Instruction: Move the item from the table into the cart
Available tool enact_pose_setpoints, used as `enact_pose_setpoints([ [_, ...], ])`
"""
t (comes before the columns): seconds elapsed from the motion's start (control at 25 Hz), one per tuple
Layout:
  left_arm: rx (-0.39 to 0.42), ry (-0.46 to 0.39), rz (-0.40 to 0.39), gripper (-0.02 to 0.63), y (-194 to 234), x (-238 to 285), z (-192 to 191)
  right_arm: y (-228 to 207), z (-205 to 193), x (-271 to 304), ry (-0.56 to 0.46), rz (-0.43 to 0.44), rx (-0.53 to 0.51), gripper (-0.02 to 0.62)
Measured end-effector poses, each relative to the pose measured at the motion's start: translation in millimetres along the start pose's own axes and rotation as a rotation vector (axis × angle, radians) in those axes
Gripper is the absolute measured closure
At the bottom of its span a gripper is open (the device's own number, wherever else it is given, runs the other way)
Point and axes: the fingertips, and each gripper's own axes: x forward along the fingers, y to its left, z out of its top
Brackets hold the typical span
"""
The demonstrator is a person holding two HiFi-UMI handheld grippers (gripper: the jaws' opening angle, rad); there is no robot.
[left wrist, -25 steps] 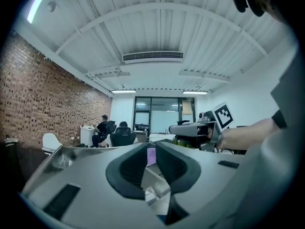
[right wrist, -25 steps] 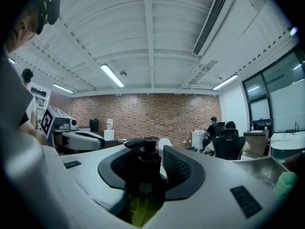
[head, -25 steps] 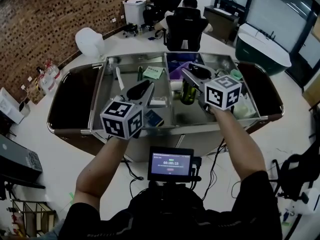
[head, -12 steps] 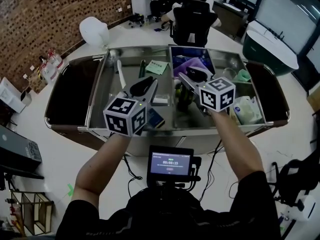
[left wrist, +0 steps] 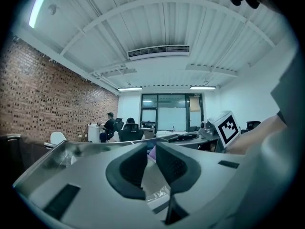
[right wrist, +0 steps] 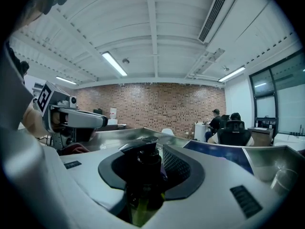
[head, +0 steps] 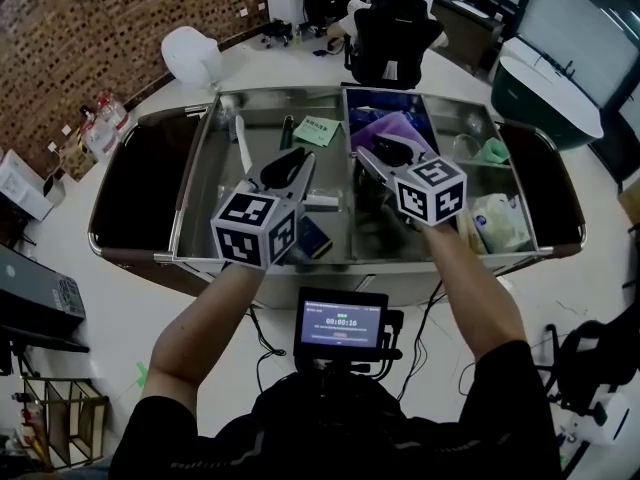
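While the right gripper is clamping that pump bottle high up, it's probably risking toppling among clutter in the cart.

Cart: shiny brushed metal. Bottle: glossy dark translucent plastic (pump matt black). Brick wall: rough.

Pale grey bodies, black jaw pads and cubes patterned with black squares on white mark the left gripper and right gripper. The bottle shows yellow-green liquid under a black pump. The cart is bare silver metal with dark brown side leaves; purple bag, green paper, blue panel. The brick wall is red-brown with pale mortar.
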Motion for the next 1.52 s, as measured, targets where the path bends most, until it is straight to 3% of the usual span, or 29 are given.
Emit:
enact_pose_setpoints([
  [0.48, -0.008, 0.025, -0.015, 0.563, -6.4, 4.7, -9.5, 2.6, -5.1, -13.1, 0.0, 0.002, -0.024, 0.456],
  [0.72, -0.015, 0.03, -0.012, 0.563, -14.3, -7.3, -11.3, 6.2, -4.7, -27.9, -0.01, -0.045, -0.064, 0.454],
  [0.8, -0.013, 0.025, -0.01, 0.563, -17.6, -12.0, -8.6, 7.5, -5.5, -34.0, -0.006, -0.048, -0.064, 0.423],
  [1.0, -0.002, 0.012, 0.003, 0.563, -19.1, -27.8, 0.7, 15.0, -7.2, -55.6, 0.016, -0.04, -0.059, 0.423],
  [1.2, 0.036, -0.011, 0.02, 0.563, -21.9, -54.8, 13.6, 16.7, 12.7, -91.0, -0.069, -0.125, -0.112, 0.419],
  [1.52, 0.023, -0.031, 0.023, 0.563, -24.1, -78.9, 19.7, 17.4, 30.2, -111.3, -0.043, -0.14, -0.148, 0.417],
])
